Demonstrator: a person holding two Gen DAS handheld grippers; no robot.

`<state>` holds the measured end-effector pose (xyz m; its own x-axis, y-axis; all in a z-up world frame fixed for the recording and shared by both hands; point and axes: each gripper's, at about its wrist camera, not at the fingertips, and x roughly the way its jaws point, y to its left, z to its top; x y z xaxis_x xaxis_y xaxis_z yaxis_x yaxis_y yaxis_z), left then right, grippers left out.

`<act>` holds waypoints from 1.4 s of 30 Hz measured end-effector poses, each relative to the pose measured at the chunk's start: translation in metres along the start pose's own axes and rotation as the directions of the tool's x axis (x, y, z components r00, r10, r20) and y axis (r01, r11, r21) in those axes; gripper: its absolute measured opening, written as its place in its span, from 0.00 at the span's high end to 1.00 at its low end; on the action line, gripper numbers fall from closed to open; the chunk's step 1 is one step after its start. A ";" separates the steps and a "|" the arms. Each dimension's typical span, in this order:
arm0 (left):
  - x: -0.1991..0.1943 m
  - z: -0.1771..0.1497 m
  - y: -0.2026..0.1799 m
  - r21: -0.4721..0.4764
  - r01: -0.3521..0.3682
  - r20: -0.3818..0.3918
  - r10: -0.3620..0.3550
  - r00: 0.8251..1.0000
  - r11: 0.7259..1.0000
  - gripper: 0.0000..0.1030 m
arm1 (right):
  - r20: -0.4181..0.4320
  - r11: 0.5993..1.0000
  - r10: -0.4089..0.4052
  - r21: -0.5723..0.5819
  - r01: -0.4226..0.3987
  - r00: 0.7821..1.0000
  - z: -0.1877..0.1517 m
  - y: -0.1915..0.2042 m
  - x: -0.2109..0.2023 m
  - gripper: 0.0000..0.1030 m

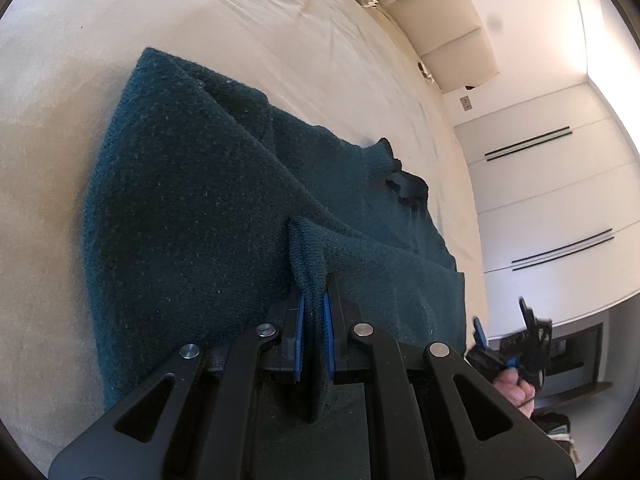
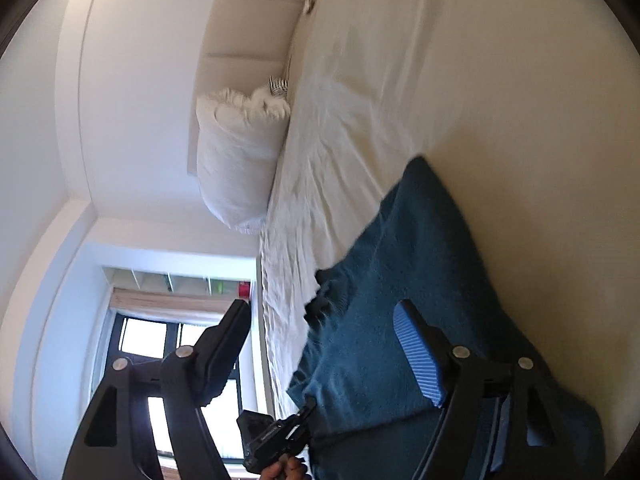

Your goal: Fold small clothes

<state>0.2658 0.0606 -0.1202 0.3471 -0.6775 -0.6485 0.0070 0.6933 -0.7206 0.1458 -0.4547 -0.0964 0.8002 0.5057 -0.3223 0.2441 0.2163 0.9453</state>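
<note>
A dark teal knitted sweater [image 1: 192, 184] lies partly folded on the cream bed sheet [image 1: 260, 20]. My left gripper [image 1: 314, 304] is shut on a ribbed edge of it, which sticks up between the blue pads [image 1: 297, 340]. In the right wrist view the sweater [image 2: 400, 248] spreads under my right gripper [image 2: 322, 312], whose jaws stand wide open with nothing between them; one blue pad [image 2: 416, 352] hovers over the knit. The right gripper [image 1: 502, 322] also shows at the sweater's right edge, a hand [image 1: 516, 390] behind it. The left gripper [image 2: 306, 406] pinches the sweater's near corner.
A white pillow [image 2: 236, 160] leans on the padded headboard [image 2: 248, 20] at the bed's far end. White wardrobe doors [image 1: 540, 184] with dark handles stand beyond the bed. A window [image 2: 144, 336] sits past the mattress edge.
</note>
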 end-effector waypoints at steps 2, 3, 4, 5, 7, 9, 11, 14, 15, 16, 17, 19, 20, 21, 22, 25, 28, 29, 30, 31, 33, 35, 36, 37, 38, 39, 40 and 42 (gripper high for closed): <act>0.000 -0.001 -0.001 0.001 -0.002 -0.003 0.002 1.000 1.000 0.92 | -0.001 0.995 -0.094 0.018 0.094 0.996 0.005 -0.015 0.011 0.29; -0.001 -0.001 -0.002 0.002 -0.003 -0.005 0.003 1.000 1.000 0.92 | 0.006 0.993 -0.114 0.035 0.113 0.993 0.007 -0.025 0.012 0.31; -0.003 -0.001 -0.002 0.001 -0.006 -0.006 0.006 1.000 1.000 0.92 | 0.006 0.994 -0.097 0.050 0.097 0.995 0.008 -0.028 0.011 0.31; -0.007 -0.001 -0.003 0.002 -0.016 -0.006 0.016 1.000 1.000 0.92 | 0.011 0.995 -0.078 0.060 0.077 0.997 0.009 -0.030 0.007 0.30; -0.018 -0.001 -0.004 0.003 -0.058 0.007 0.058 0.998 0.998 0.91 | 0.033 0.996 -0.081 0.041 0.079 0.996 0.010 -0.024 -0.005 0.26; -0.033 -0.001 -0.008 0.006 -0.119 0.046 0.119 0.992 0.993 0.91 | 0.058 0.997 -0.076 0.019 0.075 0.995 0.011 -0.014 -0.017 0.24; -0.049 0.000 -0.018 0.026 -0.180 0.112 0.176 0.978 0.983 0.91 | 0.069 0.999 -0.052 0.002 0.052 0.996 0.015 -0.004 -0.019 0.21; -0.050 0.000 -0.056 0.153 -0.189 0.166 0.163 0.973 0.970 0.91 | 0.047 0.999 -0.025 -0.044 0.027 0.999 0.016 0.015 -0.008 0.20; -0.042 -0.002 -0.069 0.209 -0.188 0.161 0.156 0.975 0.960 0.91 | 0.024 0.998 -0.023 -0.061 0.025 0.999 0.018 0.020 0.001 0.20; -0.029 -0.005 -0.081 0.261 -0.197 0.144 0.164 0.976 0.945 0.91 | 0.003 0.997 -0.024 -0.076 0.025 1.000 0.017 0.021 0.011 0.20; -0.016 -0.007 -0.087 0.295 -0.210 0.127 0.179 0.976 0.932 0.91 | -0.016 0.996 -0.027 -0.084 0.026 0.999 0.015 0.021 0.021 0.20; 0.010 -0.012 -0.086 0.327 -0.233 0.085 0.217 0.973 0.916 0.91 | -0.049 0.995 -0.072 -0.066 0.069 0.996 0.017 0.005 0.042 0.26; 0.023 -0.015 -0.076 0.315 -0.257 0.058 0.251 0.966 0.914 0.91 | -0.052 0.995 -0.091 -0.054 0.088 0.995 0.018 -0.003 0.044 0.38; 0.026 -0.018 -0.062 0.284 -0.215 0.059 0.207 0.977 0.934 0.91 | -0.056 0.994 -0.094 -0.056 0.090 0.994 0.019 -0.011 0.043 0.43; 0.021 -0.020 -0.056 0.270 -0.178 0.070 0.165 0.984 0.946 0.91 | -0.063 0.996 -0.078 -0.049 0.075 0.995 0.020 -0.016 0.038 0.48; 0.000 -0.023 -0.038 0.207 -0.099 0.065 0.087 0.994 0.973 0.91 | -0.020 0.991 -0.122 -0.053 0.121 0.992 0.020 -0.023 0.002 0.32; -0.037 -0.036 -0.039 0.214 -0.201 0.125 0.177 0.976 0.956 0.91 | 0.023 0.978 -0.178 -0.104 0.179 0.984 0.011 -0.014 -0.047 0.19; -0.054 -0.045 -0.039 0.210 -0.229 0.153 0.199 0.968 0.951 0.91 | 0.034 0.970 -0.199 -0.138 0.202 0.979 0.005 -0.008 -0.063 0.18; -0.065 -0.052 -0.040 0.205 -0.230 0.166 0.198 0.966 0.951 0.89 | 0.045 0.954 -0.226 -0.194 0.231 0.973 -0.005 -0.001 -0.082 0.18; -0.076 -0.060 -0.040 0.205 -0.227 0.171 0.193 0.966 0.952 0.80 | 0.044 0.940 -0.247 -0.233 0.250 0.968 -0.013 0.004 -0.093 0.18; -0.099 -0.087 -0.040 0.220 -0.223 0.171 0.187 0.967 0.950 0.48 | 0.015 0.904 -0.293 -0.320 0.282 0.956 -0.037 0.012 -0.115 0.18; -0.119 -0.117 -0.040 0.224 -0.219 0.172 0.182 0.968 0.950 0.23 | -0.015 0.880 -0.322 -0.373 0.293 0.947 -0.060 0.013 -0.132 0.18; -0.125 -0.132 -0.039 0.227 -0.208 0.160 0.174 0.972 0.952 0.23 | -0.041 0.869 -0.339 -0.397 0.296 0.940 -0.075 0.011 -0.144 0.18; -0.126 -0.145 -0.039 0.226 -0.192 0.138 0.163 0.977 0.955 0.23 | -0.055 0.859 -0.357 -0.412 0.305 0.932 -0.086 0.009 -0.152 0.18; -0.135 -0.162 -0.035 0.219 -0.165 0.108 0.144 0.984 0.962 0.23 | -0.065 0.853 -0.369 -0.421 0.310 0.927 -0.099 0.005 -0.164 0.18; -0.141 -0.173 -0.031 0.210 -0.154 0.086 0.138 0.987 0.965 0.23 | -0.075 0.852 -0.375 -0.422 0.312 0.924 -0.106 -0.001 -0.175 0.18; -0.145 -0.186 -0.028 0.203 -0.155 0.069 0.144 0.987 0.967 0.23 | -0.086 0.849 -0.388 -0.420 0.319 0.918 -0.114 -0.007 -0.184 0.18; -0.149 -0.213 -0.022 0.199 -0.164 0.022 0.163 0.986 0.966 0.23 | -0.096 0.845 -0.413 -0.411 0.342 0.906 -0.130 -0.021 -0.204 0.18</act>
<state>0.0145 0.0942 -0.0601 0.3641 -0.5499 -0.7517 0.1364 0.8298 -0.5411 -0.0931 -0.4539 -0.0566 0.5712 0.4488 -0.6872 0.2550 0.6989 0.6683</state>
